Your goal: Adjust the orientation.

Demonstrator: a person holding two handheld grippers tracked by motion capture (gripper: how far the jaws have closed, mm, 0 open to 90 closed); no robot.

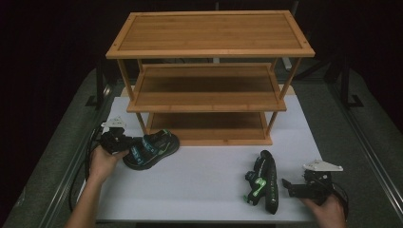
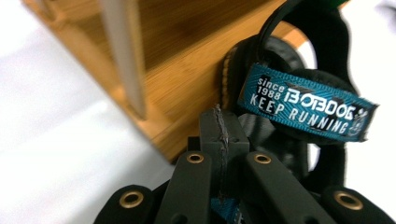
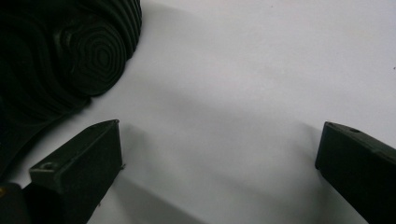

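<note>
we see open white surface between the two sandals, wide enough for a claw to pass. the bamboo shoe rack blocks the far side; the left sandal lies just beside its bottom shelf. the tipped right sandal stands close before the right claw.

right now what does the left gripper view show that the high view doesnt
Left gripper view alone: the printed teal strap reading "since 1988 BOBDOG KEEP RUNNING", and the left gripper's jaws pressed together on part of the sandal.

High view alone: the whole three-tier bamboo shoe rack, the second sandal lying on its side near the right gripper, whose jaws stand open, and both forearms.

Shared: the sandal in the left gripper beside the rack's bottom tier, on the white table.
</note>
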